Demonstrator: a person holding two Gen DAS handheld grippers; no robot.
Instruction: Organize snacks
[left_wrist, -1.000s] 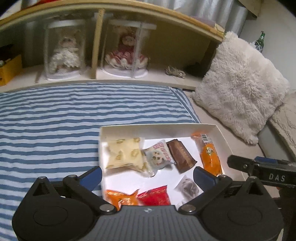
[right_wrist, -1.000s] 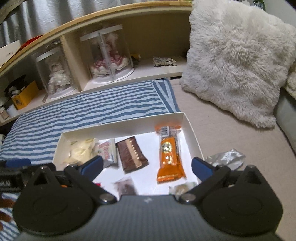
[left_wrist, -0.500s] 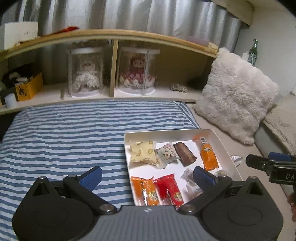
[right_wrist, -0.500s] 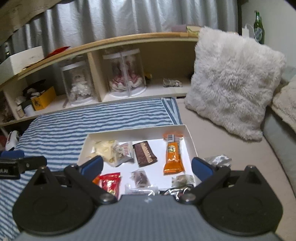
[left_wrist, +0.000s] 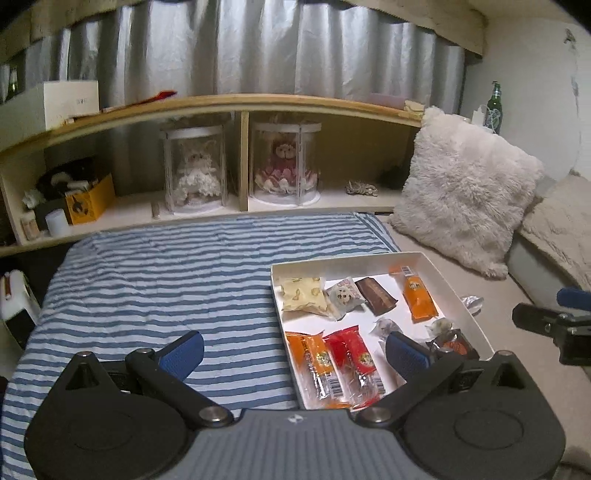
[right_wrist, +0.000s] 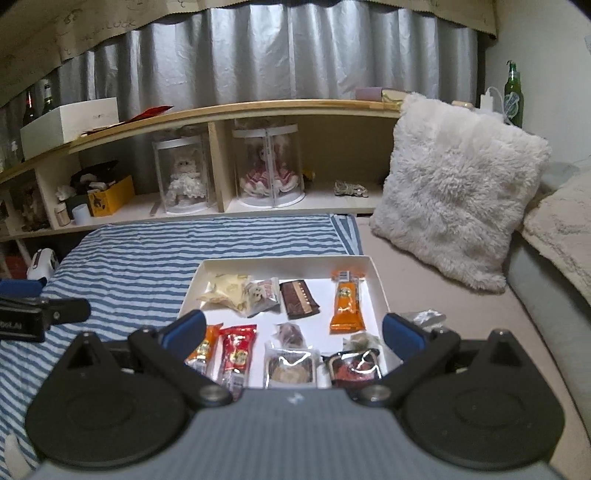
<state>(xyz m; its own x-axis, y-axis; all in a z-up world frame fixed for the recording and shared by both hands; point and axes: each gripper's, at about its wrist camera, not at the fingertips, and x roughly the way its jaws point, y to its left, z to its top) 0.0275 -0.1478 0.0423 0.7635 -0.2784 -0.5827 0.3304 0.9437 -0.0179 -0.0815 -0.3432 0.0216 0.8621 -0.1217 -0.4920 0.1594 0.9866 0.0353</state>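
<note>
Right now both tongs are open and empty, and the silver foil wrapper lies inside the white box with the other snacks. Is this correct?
Not quite. Both the left tongs and right tongs are open and empty, but the silver foil wrapper lies outside the white box, on the beige bedding beside its right wall. The right wrist view shows it.

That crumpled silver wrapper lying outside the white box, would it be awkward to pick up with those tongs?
Probably a bit. The silver wrapper looks crinkled and empty, so it is likely very light and would crush flat rather than resist. Its shiny foil may slip between the pads. Lying on the soft beige cover, it might skid away if nudged.
</note>
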